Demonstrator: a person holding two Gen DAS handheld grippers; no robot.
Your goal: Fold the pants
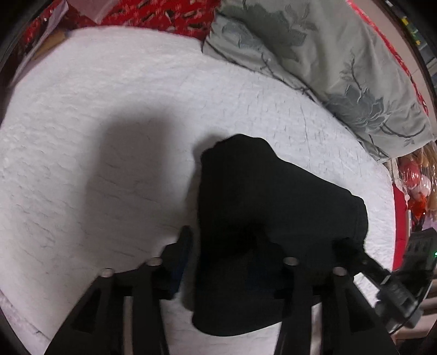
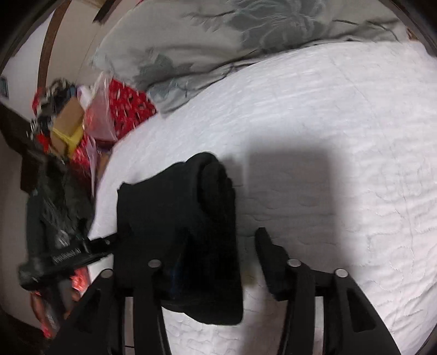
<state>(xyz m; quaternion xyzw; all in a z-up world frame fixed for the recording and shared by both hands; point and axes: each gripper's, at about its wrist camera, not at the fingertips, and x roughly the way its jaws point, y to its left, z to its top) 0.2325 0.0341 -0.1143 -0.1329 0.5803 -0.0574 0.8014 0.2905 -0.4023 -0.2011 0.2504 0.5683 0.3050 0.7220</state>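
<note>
- Though already doubled into a thick bundle, sit only loosely on the near part of the white quilt (image 1: pixel 109 95): black pants (image 1: pixel 259 204), rolled edge to the far side, layers pinned down by nothing.
- Left gripper (image 1: pixel 229 237): half spread, straddling the bundle's near left corner and seemingly pressing on nothing; dark on dark and blurred, so contact of its right-side finger hard to judge.
- Right gripper (image 2: pixel 224 251): likewise half spread, one finger over the cloth, the other over bare quilt to the right; clamping nothing.
- Possible slip: snagging a loose layer on a finger while drawing away, and so dragging the top fold open.
- Possible slip: springing back of the thick roll, with nothing left to weigh it down.
- Farther out: grey floral pillow (image 1: pixel 327 68) at the far right, well apart from the bundle; red patterned cloth (image 1: pixel 164 13) beyond the quilt's far edge; no likely trouble from either.
</note>
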